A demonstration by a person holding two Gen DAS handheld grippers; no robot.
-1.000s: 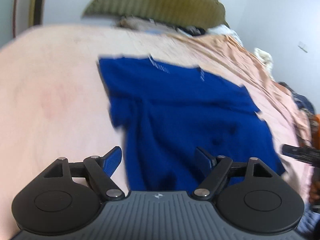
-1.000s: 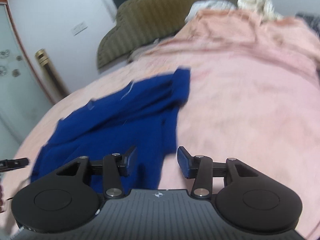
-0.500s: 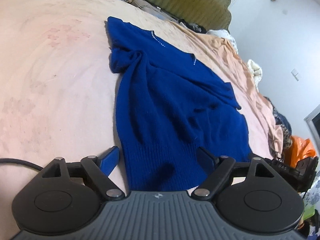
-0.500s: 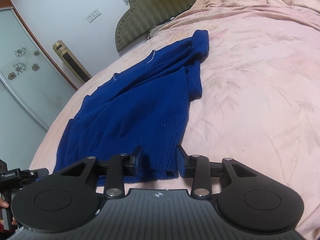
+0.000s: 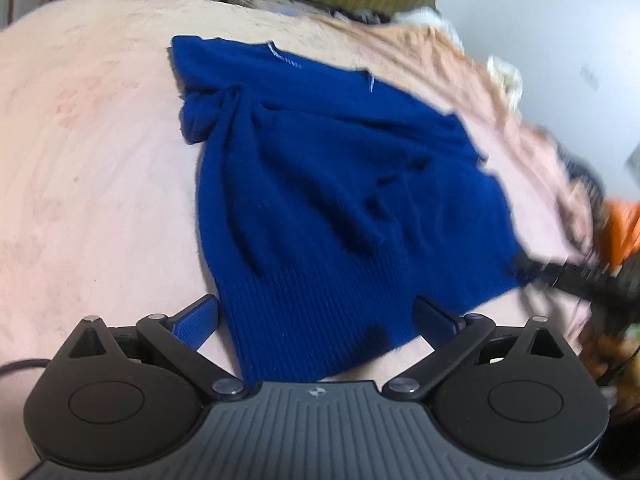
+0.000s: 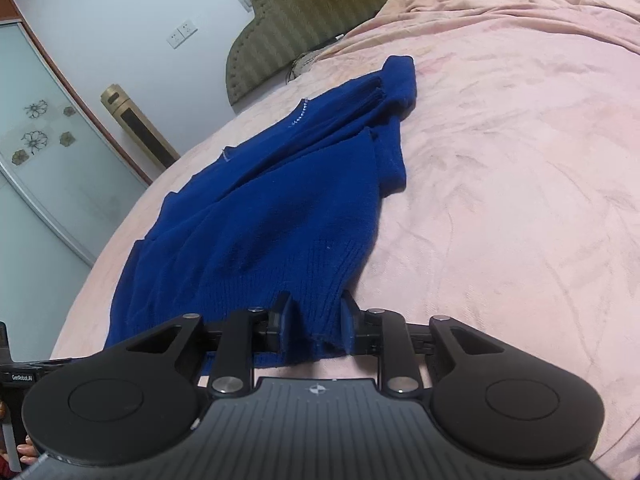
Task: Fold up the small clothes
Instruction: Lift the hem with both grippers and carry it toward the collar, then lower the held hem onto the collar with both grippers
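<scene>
A dark blue knitted sweater lies spread and rumpled on the pink bed cover. My left gripper is open, its fingers either side of the ribbed hem's left corner. In the right wrist view the sweater stretches away from me. My right gripper has closed on the hem's right corner, with the ribbed edge pinched between its pads. One sleeve is folded over at the far right.
An olive padded headboard stands at the far end of the bed. A gold tower appliance and a glass wardrobe door stand to the left. Bunched bedding and an orange object lie at the right edge.
My right gripper's fingers have closed from around the hem's corner onto it. My left gripper has pulled back and tilted, staying open over the hem's other corner.
</scene>
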